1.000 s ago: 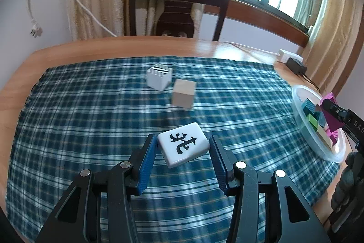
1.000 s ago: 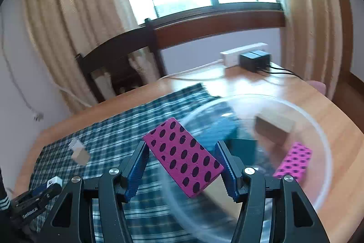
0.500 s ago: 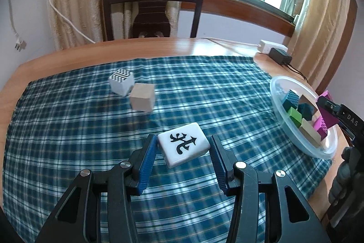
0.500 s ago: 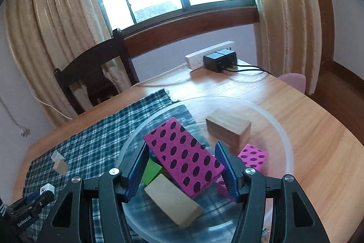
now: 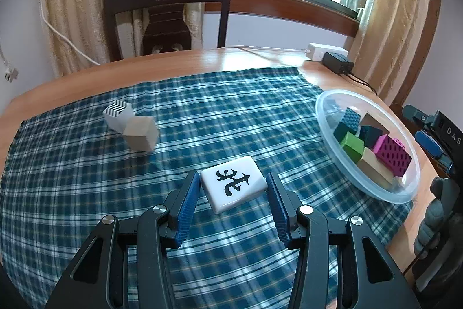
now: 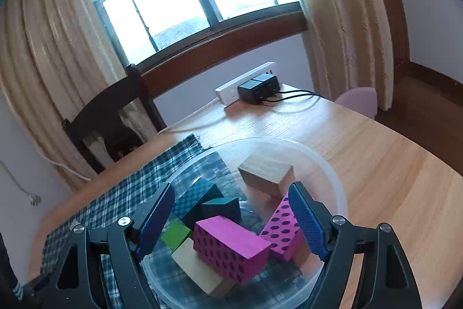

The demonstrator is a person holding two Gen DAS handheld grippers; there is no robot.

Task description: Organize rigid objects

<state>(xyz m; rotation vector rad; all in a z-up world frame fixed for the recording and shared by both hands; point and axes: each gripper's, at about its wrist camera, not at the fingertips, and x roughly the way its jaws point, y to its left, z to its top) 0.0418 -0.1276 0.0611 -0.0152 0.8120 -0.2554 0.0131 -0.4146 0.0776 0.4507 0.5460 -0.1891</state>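
Note:
My left gripper (image 5: 233, 187) is shut on a white tile with a black character (image 5: 233, 184) and holds it above the plaid cloth (image 5: 202, 112). My right gripper (image 6: 231, 210) is open and empty above the clear plastic bowl (image 6: 332, 178). The pink dotted block (image 6: 228, 248) lies in the bowl on top of other blocks, between the open fingers. The bowl also shows at the right in the left wrist view (image 5: 324, 106), filled with several colored and wooden blocks. A zigzag-topped white cube (image 5: 117, 113) and a plain wooden cube (image 5: 141, 135) sit on the cloth at the left.
A dark wooden chair (image 5: 167, 16) stands behind the table. A white power strip with black adapters (image 6: 251, 86) and cables lies on the bare wood at the far edge. The right gripper's body shows at the right edge of the left wrist view (image 5: 434, 135).
My right gripper opened and let go of the pink dotted block, which now lies in the bowl. My left gripper swung right with the tile held.

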